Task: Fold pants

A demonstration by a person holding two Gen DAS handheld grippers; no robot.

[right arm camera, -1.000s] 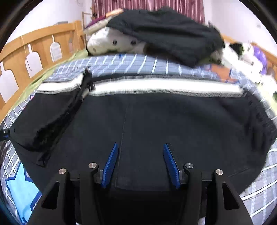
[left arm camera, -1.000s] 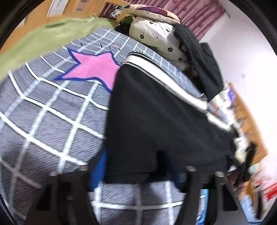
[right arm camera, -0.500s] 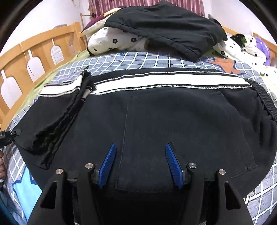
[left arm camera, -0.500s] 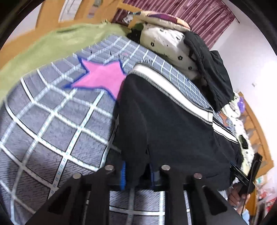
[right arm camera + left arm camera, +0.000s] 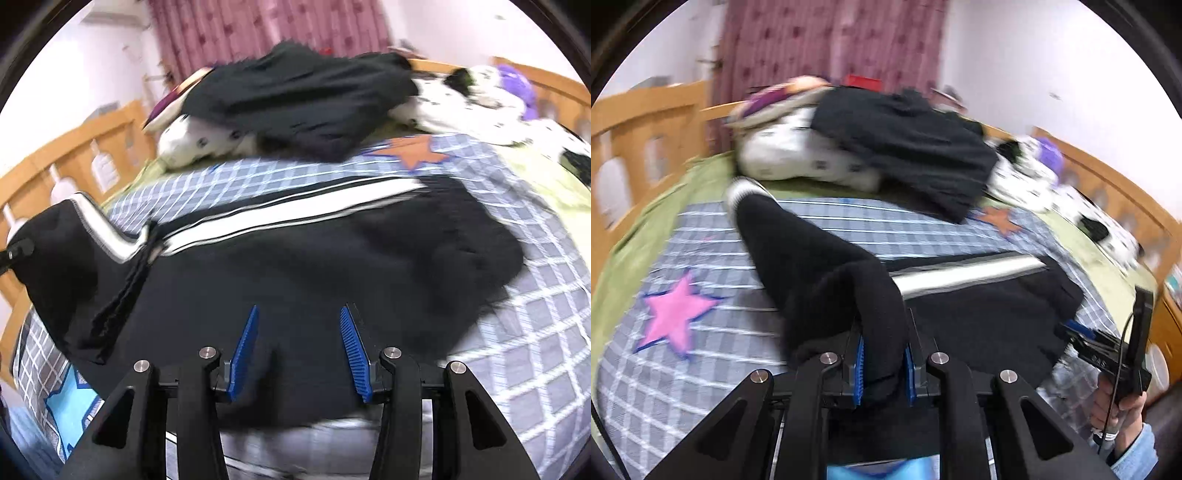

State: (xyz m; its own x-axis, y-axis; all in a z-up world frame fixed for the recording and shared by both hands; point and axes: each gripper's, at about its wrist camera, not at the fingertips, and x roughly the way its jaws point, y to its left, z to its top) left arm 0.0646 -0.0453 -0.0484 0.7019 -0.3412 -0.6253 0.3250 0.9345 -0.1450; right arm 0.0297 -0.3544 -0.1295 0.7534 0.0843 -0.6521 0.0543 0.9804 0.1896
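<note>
Left wrist view shows the left gripper [image 5: 882, 363] clamped on a lifted end of the black pants [image 5: 979, 306] on the bed [image 5: 701, 369]. The right gripper [image 5: 299, 350] is open above them. Carry the end across evenly, keeping edges aligned.

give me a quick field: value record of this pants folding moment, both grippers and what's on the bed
left hand-held gripper: shut on a lifted end of the black pants
right hand-held gripper: open, low over the pants' near edge
pants: black with a white side stripe, mostly flat
surface: grey checked blanket with a pink star
behind: dark garment on a spotted pillow
image: motion-blurred
</note>
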